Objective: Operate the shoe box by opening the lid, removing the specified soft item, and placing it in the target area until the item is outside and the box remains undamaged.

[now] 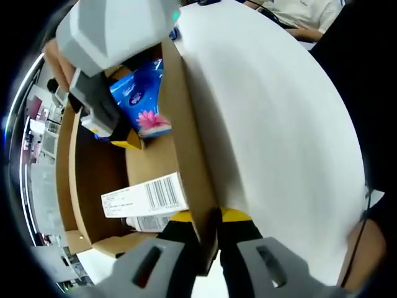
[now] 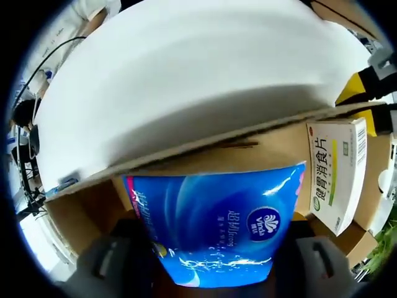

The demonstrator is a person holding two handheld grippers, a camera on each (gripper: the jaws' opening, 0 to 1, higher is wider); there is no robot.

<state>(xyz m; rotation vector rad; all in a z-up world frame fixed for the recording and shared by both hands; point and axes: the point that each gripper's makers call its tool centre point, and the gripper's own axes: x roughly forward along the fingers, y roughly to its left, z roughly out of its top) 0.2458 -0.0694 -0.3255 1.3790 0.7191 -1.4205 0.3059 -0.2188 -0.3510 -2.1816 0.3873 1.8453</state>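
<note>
An open brown cardboard shoe box lies on a white table. My left gripper is shut on the box's side wall, its yellow-tipped jaws pinching the cardboard edge. It also shows at the right of the right gripper view as the left gripper, on the same box wall. Inside the box, a soft blue tissue pack sits between the jaws of my right gripper, which is shut on it. In the left gripper view the right gripper reaches in from the upper left and holds the blue pack.
A white medicine carton with a barcode lies in the box beside the pack; its green-lettered face shows in the right gripper view. The white tabletop spreads wide beyond the box wall. People sit at the table's far edge.
</note>
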